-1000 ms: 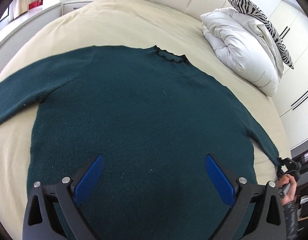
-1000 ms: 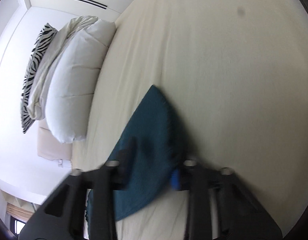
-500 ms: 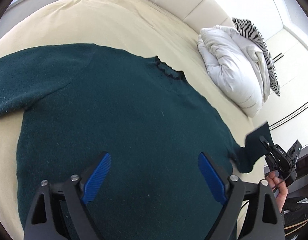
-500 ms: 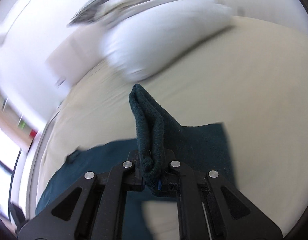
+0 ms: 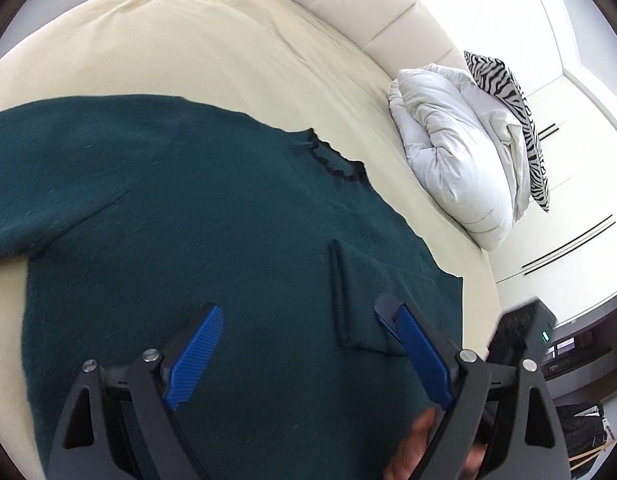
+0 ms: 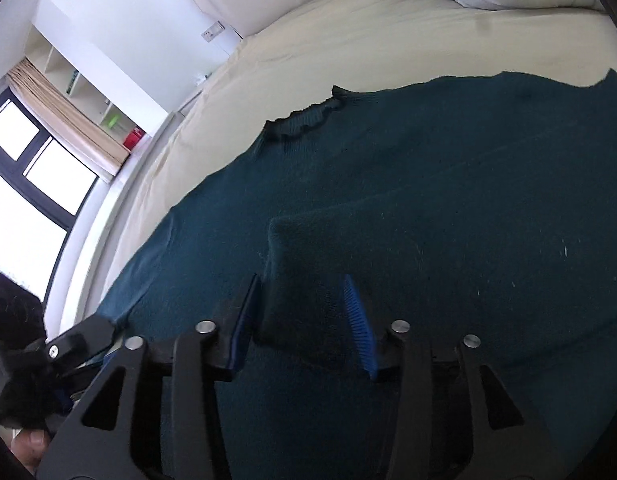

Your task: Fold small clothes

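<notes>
A dark teal sweater (image 5: 188, 240) lies flat on the cream bed, neck (image 5: 336, 164) toward the headboard. Its right sleeve is folded in over the body, and the cuff (image 5: 348, 300) lies on the chest. My left gripper (image 5: 304, 316) is open and empty, hovering over the lower body. In the right wrist view, my right gripper (image 6: 302, 294) stands open with the folded sleeve cuff (image 6: 304, 256) lying between its blue pads, no longer pinched. The left sleeve (image 5: 36, 160) still stretches out to the left.
A white duvet (image 5: 456, 148) and a zebra-print pillow (image 5: 512, 112) lie at the bed's far right by the headboard (image 5: 368, 8). Window and shelves (image 6: 68, 100) stand beyond the bed. The bed edge (image 5: 480, 272) runs close on the right.
My right gripper carried the right sleeve up and over onto the sweater's body, then opened and let go of it. My left gripper stayed open and shifted slightly.
</notes>
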The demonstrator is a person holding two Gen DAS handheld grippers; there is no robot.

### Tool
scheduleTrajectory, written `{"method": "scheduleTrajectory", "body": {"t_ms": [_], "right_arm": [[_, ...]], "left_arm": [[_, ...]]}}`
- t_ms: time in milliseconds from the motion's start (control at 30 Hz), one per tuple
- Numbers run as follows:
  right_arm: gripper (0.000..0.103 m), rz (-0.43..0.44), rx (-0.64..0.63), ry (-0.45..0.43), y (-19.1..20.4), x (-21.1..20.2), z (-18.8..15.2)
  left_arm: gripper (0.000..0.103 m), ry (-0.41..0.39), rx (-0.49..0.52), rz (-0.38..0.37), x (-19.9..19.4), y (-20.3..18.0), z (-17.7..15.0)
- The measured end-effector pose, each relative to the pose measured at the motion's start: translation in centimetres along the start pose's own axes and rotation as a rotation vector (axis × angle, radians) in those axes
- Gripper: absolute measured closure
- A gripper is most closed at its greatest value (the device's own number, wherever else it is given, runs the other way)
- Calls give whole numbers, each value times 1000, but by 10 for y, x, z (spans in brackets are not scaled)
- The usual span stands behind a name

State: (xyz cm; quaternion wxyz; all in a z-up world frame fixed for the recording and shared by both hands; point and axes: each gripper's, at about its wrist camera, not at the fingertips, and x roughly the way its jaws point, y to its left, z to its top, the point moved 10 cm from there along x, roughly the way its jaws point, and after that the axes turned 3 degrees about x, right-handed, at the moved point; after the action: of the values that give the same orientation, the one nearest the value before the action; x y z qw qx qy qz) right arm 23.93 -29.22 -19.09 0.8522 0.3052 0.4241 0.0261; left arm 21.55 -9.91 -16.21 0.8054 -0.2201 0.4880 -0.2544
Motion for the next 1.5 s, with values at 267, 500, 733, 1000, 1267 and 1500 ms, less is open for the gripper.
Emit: {"method": "scheduleTrajectory", "body": {"t_ms": [267,500,733,1000,1267,1500], "right_arm": [[48,-86,-123,-228,-4,-101,-25],[9,-222,-155,-447,-43,-184,22],[9,-158,63,-383,-107,-204,46],[23,-151,111,-300,-160,-190,77],[42,-156,198,-121,-193,-106,98],[50,-209,216,-41,-204,-63,109]], "left_arm": [[35,110,89,1,73,-45,0],[92,153,184,132,105,-53,-8],[95,125,231,155,82,-41,4],[95,31,193,217,37,7,40],[95,1,207,239,33,23,49],[95,3,173,202,32,23,31]]}}
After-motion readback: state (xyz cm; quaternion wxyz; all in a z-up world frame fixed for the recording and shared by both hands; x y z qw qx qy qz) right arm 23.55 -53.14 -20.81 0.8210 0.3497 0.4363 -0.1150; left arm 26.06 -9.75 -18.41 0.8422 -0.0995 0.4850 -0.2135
